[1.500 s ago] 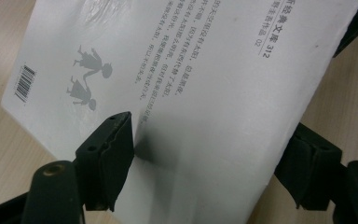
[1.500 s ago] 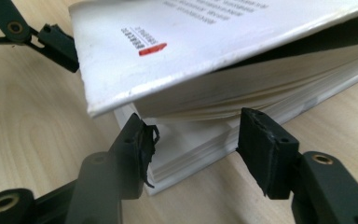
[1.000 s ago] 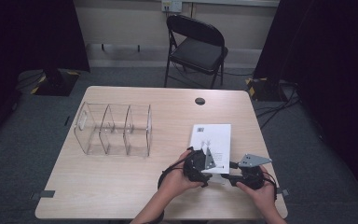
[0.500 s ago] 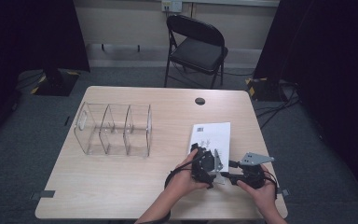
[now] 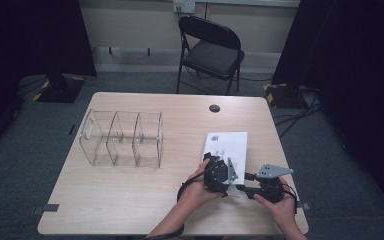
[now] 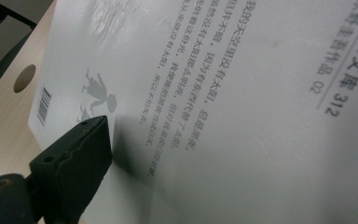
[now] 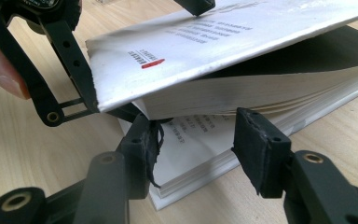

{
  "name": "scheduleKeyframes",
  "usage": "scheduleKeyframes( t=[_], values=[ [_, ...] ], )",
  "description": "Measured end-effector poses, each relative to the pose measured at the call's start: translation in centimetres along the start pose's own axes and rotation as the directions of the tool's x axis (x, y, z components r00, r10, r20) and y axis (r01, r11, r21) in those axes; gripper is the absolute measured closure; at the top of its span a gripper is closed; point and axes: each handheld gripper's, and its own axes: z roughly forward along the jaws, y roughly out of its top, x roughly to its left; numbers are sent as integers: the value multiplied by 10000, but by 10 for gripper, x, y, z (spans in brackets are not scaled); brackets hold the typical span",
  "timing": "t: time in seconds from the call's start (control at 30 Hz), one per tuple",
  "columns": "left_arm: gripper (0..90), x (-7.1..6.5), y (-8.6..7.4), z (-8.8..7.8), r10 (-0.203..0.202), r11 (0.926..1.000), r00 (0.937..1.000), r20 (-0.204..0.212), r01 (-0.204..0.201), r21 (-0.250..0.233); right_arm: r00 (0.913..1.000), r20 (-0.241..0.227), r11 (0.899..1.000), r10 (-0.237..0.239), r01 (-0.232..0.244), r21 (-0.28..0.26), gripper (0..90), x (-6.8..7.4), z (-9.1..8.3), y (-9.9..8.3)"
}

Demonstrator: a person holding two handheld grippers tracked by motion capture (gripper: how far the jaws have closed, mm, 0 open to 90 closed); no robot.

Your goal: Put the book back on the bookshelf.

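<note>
A white book [image 5: 225,145] lies at the lower right of the tabletop [image 5: 130,200]. The left tool [image 5: 219,172] pinches its lifted cover, jaws having just eased. The right tool [image 7: 196,144], jaws apart, straddles the book's near corner, pages fanned open.

Book [image 5: 226,146]: white cover, grey print, black barcode, small red mark. My fingers [image 7: 142,154]: black. Table [image 5: 130,200]: pale wood grain. Organiser [image 5: 121,137]: clear.
</note>
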Motion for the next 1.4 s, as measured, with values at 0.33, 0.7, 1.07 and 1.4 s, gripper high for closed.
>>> scheduleKeyframes(
  t=[0.33, 0.7, 1.07, 1.4],
  values=[
    [232, -5, -1, -7, 1071, 9941, 9938, -303, -1075, -144, 9995, -281, 9996, 129, -122, 263, 352, -6, -1, -9],
    [344, 1, 2, -20, 1526, 9880, 9879, -283, -1532, -191, 9972, -379, 9885, -647, 692, 1345, 260, -21, -6, -38],
    [411, 12, 21, -32, 1431, 9883, 9897, 58, -1432, 516, 9928, -330, 9853, -1156, 1188, 1225, 164, -20, -2, -37],
    [457, 30, 46, -43, 1457, 9790, 9876, 577, -1524, 1354, 9833, 242, 9799, -1804, 1775, 914, 130, -14, 6, -32]
  ],
)
